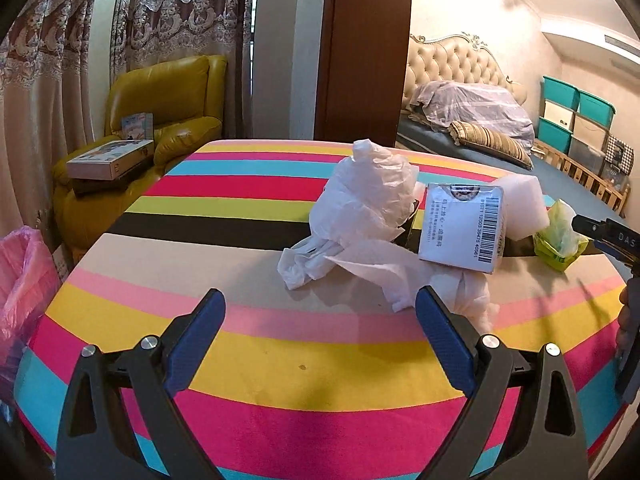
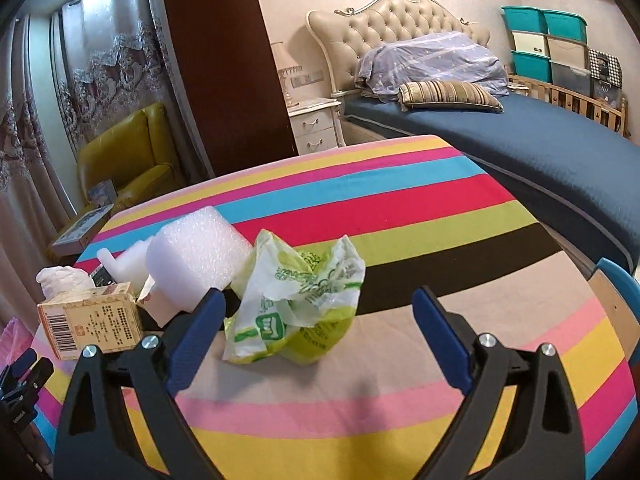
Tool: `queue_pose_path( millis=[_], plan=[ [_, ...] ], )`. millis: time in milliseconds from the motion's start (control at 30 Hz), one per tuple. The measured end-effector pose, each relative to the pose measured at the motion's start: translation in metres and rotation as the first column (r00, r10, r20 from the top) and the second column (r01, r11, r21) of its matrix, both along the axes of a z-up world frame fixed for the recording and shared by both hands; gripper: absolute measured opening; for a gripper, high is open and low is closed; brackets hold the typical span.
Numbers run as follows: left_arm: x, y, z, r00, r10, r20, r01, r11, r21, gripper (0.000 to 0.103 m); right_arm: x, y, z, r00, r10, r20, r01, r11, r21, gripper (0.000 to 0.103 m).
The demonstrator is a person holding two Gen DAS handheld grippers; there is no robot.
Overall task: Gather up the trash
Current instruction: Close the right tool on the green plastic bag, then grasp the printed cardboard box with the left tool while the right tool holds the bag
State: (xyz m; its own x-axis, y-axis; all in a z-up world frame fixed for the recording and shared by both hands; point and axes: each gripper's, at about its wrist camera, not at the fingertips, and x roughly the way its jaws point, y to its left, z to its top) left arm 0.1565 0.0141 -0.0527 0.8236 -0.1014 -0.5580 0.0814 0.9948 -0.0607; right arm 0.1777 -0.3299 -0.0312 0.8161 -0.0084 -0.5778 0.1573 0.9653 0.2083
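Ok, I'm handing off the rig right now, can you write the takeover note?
Left hand-held gripper: open, empty, low over the striped table, facing the crumpled tissue.
Right hand-held gripper: open, empty, green plastic bag just ahead.
White plastic bag, small box and foam block all lie on the table.
Pink trash bag at the table's left.
Nothing gripped yet; all pieces remain.

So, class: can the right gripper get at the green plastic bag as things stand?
Probably yes: the right gripper is open, and the green plastic bag lies just ahead between its fingers, nothing blocking.
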Motion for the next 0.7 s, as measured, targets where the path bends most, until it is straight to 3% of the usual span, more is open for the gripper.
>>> queue_pose_path(
  millis=[133, 300, 333, 400, 433, 467, 500, 600, 700],
  plan=[
    [-0.002, -0.002, 0.0, 1.0, 0.0, 0.006, 0.0, 1.0, 0.013, 0.09, 0.007, 0.002, 0.002, 1.0, -0.012, -0.009, 0.012, 1.0, -0.01, 0.092],
    [-0.003, -0.006, 0.001, 1.0, -0.008, 0.014, 0.008, 0.999, 0.044, 0.09, 0.02, 0.007, -0.007, 0.996, 0.006, -0.084, -0.008, 1.0, -0.022, 0.09],
    [-0.003, -0.007, 0.001, 1.0, -0.009, 0.015, 0.008, 0.999, 0.045, 0.09, 0.019, 0.009, -0.006, 0.997, 0.017, -0.08, -0.019, 0.999, -0.026, 0.086],
    [-0.004, -0.007, 0.001, 1.0, -0.011, 0.014, 0.01, 0.999, 0.044, 0.09, 0.02, 0.012, -0.007, 0.996, 0.043, -0.08, -0.045, 0.999, -0.029, 0.062],
    [-0.004, -0.006, 0.001, 1.0, -0.012, 0.013, 0.011, 0.999, 0.041, 0.09, 0.02, 0.014, -0.006, 0.996, 0.049, -0.08, -0.052, 0.998, -0.038, 0.058],
    [-0.004, -0.006, 0.001, 1.0, -0.014, 0.013, 0.013, 0.999, 0.039, 0.09, 0.019, 0.016, -0.006, 0.996, 0.061, -0.071, -0.064, 0.997, -0.039, 0.042],
    [-0.004, -0.006, 0.001, 1.0, -0.016, 0.013, 0.016, 0.999, 0.038, 0.09, 0.017, 0.017, -0.004, 0.996, 0.072, -0.056, -0.075, 0.996, -0.041, 0.036],
    [-0.004, -0.006, 0.002, 0.999, -0.033, 0.007, 0.033, 0.999, 0.033, 0.09, 0.009, 0.023, 0.001, 0.995, 0.102, -0.018, -0.102, 0.993, -0.052, 0.024],
    [-0.006, -0.009, 0.004, 0.998, -0.066, 0.01, 0.066, 0.997, 0.026, 0.09, 0.001, 0.026, 0.005, 0.994, 0.113, 0.004, -0.112, 0.992, -0.053, 0.022]
  ],
)
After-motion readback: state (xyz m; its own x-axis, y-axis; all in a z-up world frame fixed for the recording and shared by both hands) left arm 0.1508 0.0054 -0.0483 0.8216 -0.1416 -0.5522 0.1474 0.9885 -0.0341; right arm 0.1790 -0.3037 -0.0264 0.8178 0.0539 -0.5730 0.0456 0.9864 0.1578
